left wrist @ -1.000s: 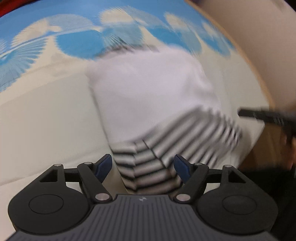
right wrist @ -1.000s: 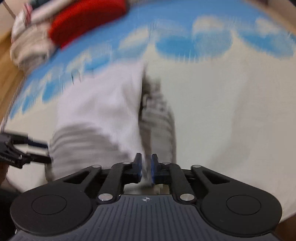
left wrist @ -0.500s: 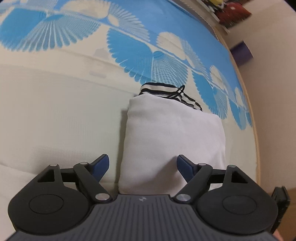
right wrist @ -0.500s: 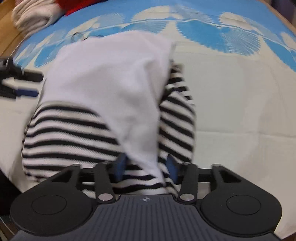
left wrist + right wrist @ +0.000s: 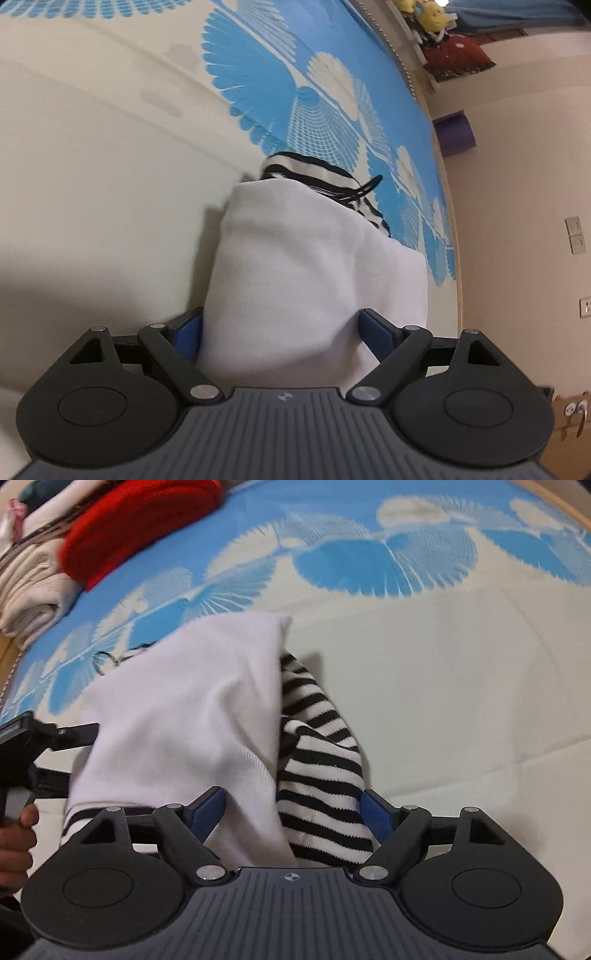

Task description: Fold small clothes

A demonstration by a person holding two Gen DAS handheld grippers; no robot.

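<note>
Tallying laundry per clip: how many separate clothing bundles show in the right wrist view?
3: the white and striped garment nearest the camera, a red garment at top left, and a cream folded stack beside it. The stack may hold several pieces.

Each tool (image 5: 293, 812) is black, with blue pads (image 5: 207, 808), silver screws and a ribbed grey, perhaps rubbery, body.

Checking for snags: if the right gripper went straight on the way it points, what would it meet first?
Probably the folded white and striped garment, already between the opening jaws of the right gripper.
</note>
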